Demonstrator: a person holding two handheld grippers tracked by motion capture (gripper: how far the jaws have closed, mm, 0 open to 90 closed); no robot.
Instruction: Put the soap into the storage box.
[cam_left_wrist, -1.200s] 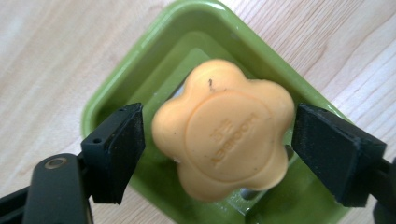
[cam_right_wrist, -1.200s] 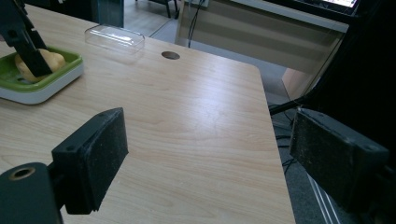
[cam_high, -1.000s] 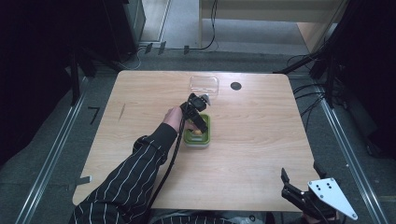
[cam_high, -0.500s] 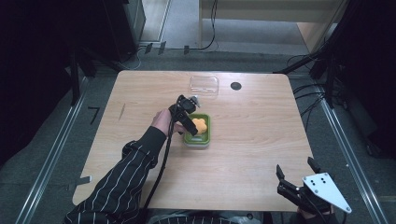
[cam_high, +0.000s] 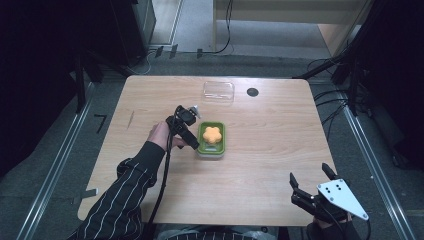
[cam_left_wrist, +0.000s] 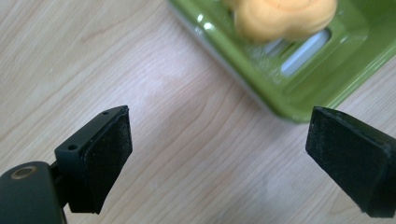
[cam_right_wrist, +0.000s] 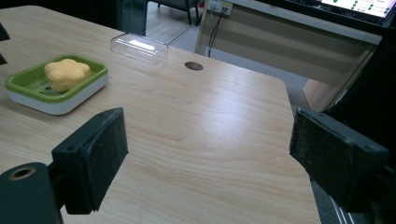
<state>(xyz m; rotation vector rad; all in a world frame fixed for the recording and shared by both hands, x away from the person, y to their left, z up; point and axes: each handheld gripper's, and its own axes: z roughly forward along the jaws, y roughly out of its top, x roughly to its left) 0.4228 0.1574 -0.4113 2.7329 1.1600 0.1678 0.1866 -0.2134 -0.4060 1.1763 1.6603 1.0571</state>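
Pale wood-grain laminate covers the table (cam_high: 270, 165), which has rounded corners and a small dark round hole (cam_high: 252, 92) near its far edge; around it the room is dim, with grey floor, metal rails along both sides, black cables trailing over the floor beyond the far edge, and a light wooden cabinet at the back. No brand, label or writing can be read on anything here. Near the middle of the table sits the soap dish (cam_high: 212, 139), a green tray with drain slots set in a white base, and on it lies the soap (cam_high: 212, 134), a yellow-orange bar shaped like a rounded flower, matte and smooth. A clear plastic lid (cam_high: 218, 92) lies well apart from the dish, near the far edge beside the hole. The left gripper (cam_high: 192, 111) hangs just beside the dish on its left, carried by a hand in a striped sleeve (cam_high: 125, 192); its jaws have just been opening, and in the left gripper view they stand wide over bare wood with nothing between them, the dish's corner just past the pads. The right gripper (cam_high: 309, 176) waits at the near right corner, jaws spread wide and empty.
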